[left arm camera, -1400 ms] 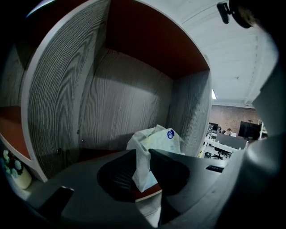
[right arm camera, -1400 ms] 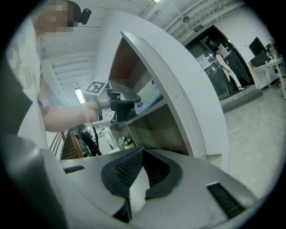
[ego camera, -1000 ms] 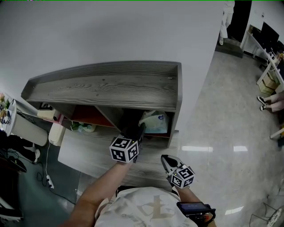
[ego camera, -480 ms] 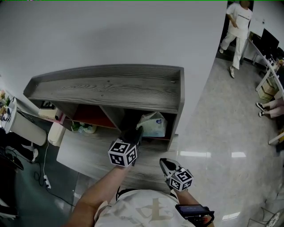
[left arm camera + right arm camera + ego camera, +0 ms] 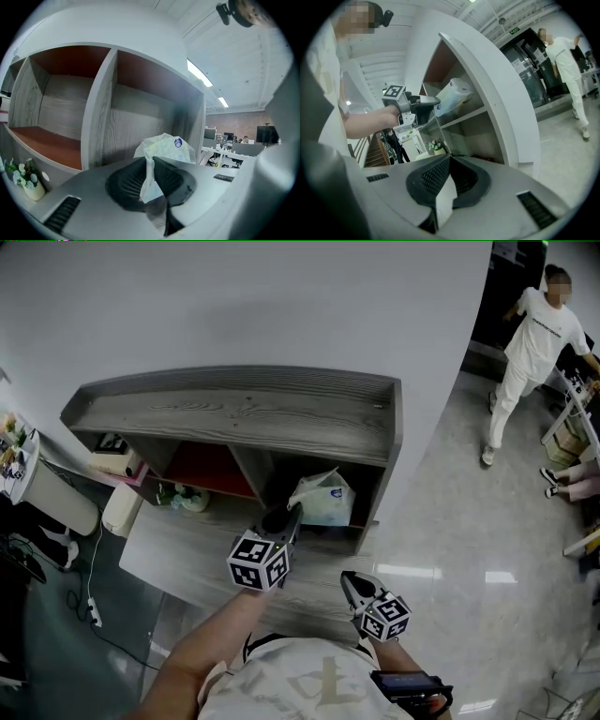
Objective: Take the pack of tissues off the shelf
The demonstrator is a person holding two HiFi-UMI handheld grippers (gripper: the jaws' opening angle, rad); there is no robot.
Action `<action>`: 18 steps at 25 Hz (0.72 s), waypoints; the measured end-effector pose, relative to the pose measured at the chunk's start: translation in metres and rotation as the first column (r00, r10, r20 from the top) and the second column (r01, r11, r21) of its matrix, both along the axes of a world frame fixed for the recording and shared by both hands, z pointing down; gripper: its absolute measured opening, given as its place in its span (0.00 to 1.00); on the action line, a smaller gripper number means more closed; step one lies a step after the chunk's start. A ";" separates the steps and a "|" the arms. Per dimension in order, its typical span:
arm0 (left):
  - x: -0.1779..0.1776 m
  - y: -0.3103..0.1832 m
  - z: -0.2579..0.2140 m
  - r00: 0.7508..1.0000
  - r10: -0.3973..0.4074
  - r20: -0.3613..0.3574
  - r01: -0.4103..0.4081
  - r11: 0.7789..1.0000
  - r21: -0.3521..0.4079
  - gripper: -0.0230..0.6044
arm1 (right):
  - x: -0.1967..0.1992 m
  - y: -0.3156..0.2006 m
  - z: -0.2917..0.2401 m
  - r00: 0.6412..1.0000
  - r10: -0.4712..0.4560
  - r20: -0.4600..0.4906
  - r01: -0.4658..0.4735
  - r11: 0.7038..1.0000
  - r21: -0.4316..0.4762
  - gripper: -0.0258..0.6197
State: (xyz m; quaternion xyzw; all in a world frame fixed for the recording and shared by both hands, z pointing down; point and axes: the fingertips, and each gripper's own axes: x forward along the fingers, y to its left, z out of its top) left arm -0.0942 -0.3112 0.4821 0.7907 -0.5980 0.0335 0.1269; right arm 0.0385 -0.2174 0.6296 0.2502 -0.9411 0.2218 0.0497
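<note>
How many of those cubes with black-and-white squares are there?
2. One black-and-white marker cube sits on the left hand-held gripper, which pinches the white plastic tissue pack; the other is on the right hand-held gripper, held back from the grey wooden shelf. None looks hidden.

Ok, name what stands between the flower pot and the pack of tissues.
The upright divider: flower pot left of it, pack of tissues right. Head view shows it.

Left hand-held gripper (image 5: 289, 517) closed onto tissue pack (image 5: 323, 498) wrapper; background person (image 5: 530, 352) walked nearer
</note>
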 end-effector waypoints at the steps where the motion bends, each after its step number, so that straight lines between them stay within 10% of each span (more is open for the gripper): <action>1: 0.000 0.004 -0.001 1.000 -0.001 0.003 0.001 1.000 0.003 0.13 | -0.001 0.002 0.000 1.000 -0.001 0.003 0.001 1.000 0.001 0.05; 18: -0.034 0.067 -0.009 0.998 -0.063 -0.011 0.063 0.998 0.018 0.13 | -0.025 0.039 -0.010 0.998 -0.070 0.005 0.069 0.997 0.021 0.05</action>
